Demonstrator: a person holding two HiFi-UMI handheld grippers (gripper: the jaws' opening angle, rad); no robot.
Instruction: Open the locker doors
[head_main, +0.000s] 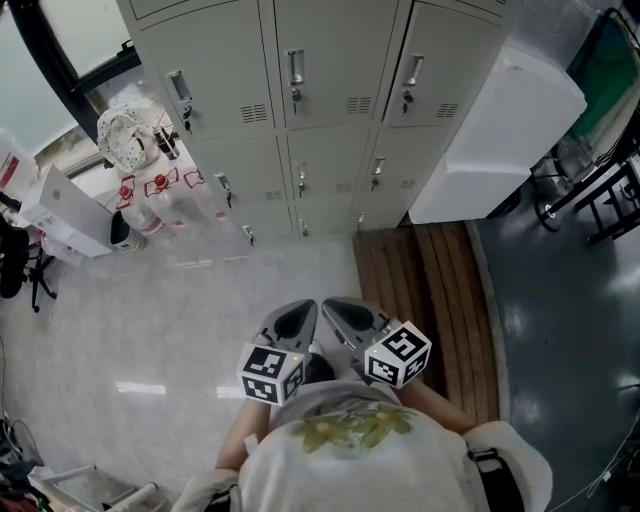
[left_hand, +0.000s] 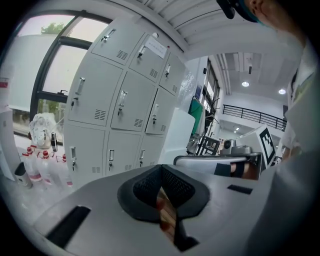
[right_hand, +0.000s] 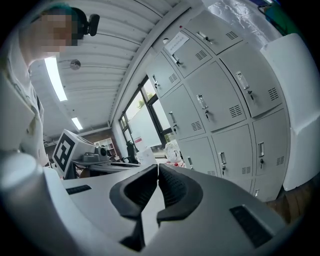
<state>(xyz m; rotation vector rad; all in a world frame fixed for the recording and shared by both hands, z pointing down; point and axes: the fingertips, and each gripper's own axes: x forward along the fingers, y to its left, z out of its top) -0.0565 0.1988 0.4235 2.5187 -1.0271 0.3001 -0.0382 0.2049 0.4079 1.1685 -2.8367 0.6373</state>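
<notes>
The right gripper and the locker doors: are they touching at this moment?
Apart. The head view shows the right gripper close to the person's body, with a stretch of floor between it and the locker doors.

No legible text or labels.

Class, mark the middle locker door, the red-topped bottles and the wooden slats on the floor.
Middle locker door (head_main: 335, 155), head view, its flat panel.
Red-topped bottles (head_main: 160, 184), head view, the middle bottle's red top.
Wooden slats (head_main: 430, 290), head view, a bare slat near the middle.

flr: pale glossy tile (head_main: 150, 330) | wood slats (head_main: 430, 290) | big window (left_hand: 62, 70) | ceil: strip lights (right_hand: 55, 75)
</notes>
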